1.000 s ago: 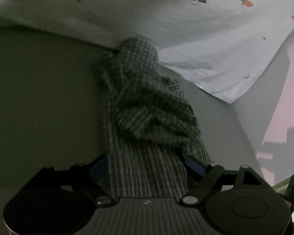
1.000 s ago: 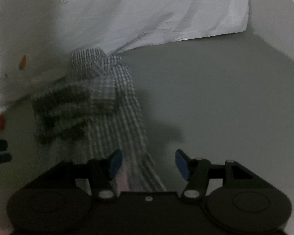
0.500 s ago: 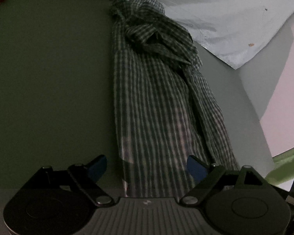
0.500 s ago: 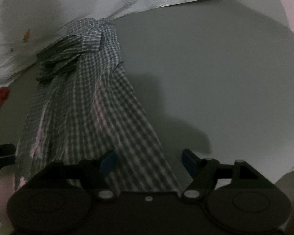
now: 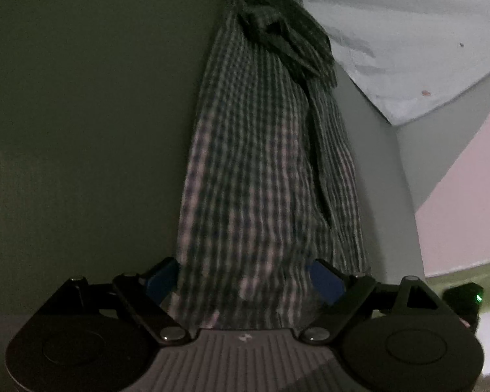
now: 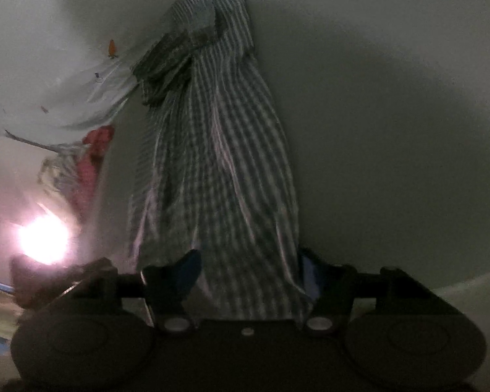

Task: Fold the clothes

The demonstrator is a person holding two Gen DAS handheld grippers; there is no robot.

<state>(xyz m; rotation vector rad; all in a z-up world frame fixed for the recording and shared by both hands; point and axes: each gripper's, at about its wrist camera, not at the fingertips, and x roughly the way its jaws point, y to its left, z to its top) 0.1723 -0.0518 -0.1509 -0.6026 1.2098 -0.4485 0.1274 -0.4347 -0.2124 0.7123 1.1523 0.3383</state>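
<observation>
**Checked shirt stretched out from both grippers**

The checked shirt (image 5: 264, 170) runs in a long strip from the grippers to the far side of the grey desk (image 5: 81, 130). Its far end is bunched in a dark lump beside the white sheet (image 5: 408, 32). The near end of the shirt passes between the fingers of the left gripper (image 5: 245, 281). The jaws stand wide with the cloth filling the gap, and I cannot tell if they pinch it.

In the right view the shirt (image 6: 219, 170) also reaches the right gripper (image 6: 248, 271). Its jaws are wide too, with the cloth between them, and the grip is hard to see.

The white sheet (image 6: 49, 49) has small orange carrots on it and lies along the far edge of the desk (image 6: 392, 130). A red cloth (image 6: 93, 156) sits by the left edge. A bright light (image 6: 42, 238) glows low on the left.
</observation>
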